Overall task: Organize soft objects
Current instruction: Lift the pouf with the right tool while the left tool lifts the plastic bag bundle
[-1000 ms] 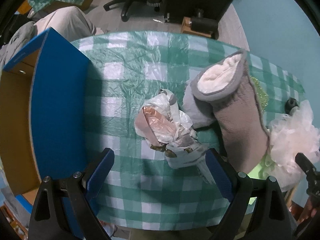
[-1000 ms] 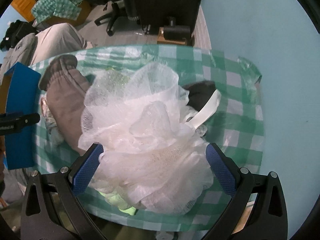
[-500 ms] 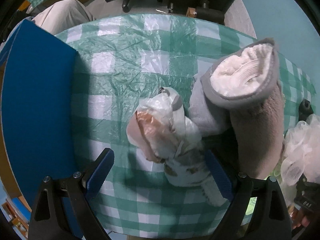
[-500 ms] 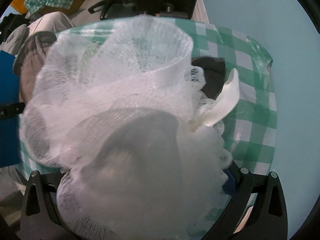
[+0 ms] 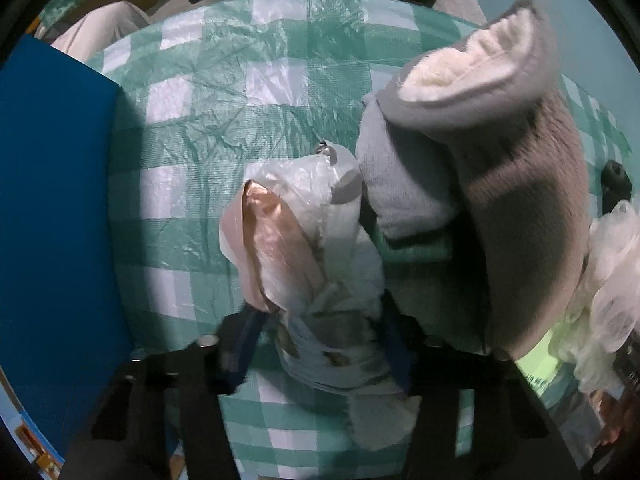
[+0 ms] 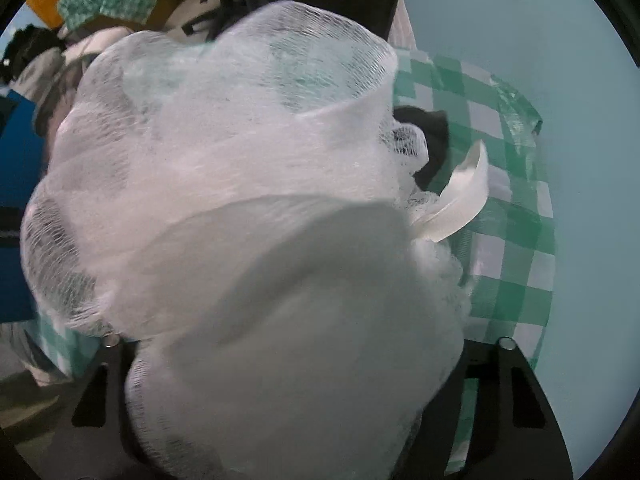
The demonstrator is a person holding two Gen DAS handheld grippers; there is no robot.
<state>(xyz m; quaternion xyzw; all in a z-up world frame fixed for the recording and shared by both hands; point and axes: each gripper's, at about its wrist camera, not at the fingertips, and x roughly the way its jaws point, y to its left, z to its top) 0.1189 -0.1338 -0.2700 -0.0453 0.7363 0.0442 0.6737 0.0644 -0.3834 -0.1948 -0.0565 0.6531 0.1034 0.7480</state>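
My left gripper [image 5: 320, 344] has its blue fingers [image 5: 244, 344] closed on a plastic-wrapped soft bundle [image 5: 304, 248] with pink and patterned cloth inside, lying on the green checked tablecloth [image 5: 224, 128]. A grey plush slipper [image 5: 516, 184] with white lining stands just right of it. My right gripper [image 6: 288, 380] is buried in a white mesh bath pouf [image 6: 224, 184]; its fingers are hidden by the mesh. The pouf also shows in the left wrist view [image 5: 612, 280] at the right edge.
A blue-walled cardboard box [image 5: 52, 216] stands along the table's left side. A dark object [image 6: 428, 136] and a white strap [image 6: 464, 200] lie behind the pouf. A light blue wall [image 6: 540, 40] is to the right. Office chairs stand beyond the table.
My left gripper has moved forward and its fingers have closed in on the wrapped bundle. My right gripper has pushed into the pouf, which now fills its view.
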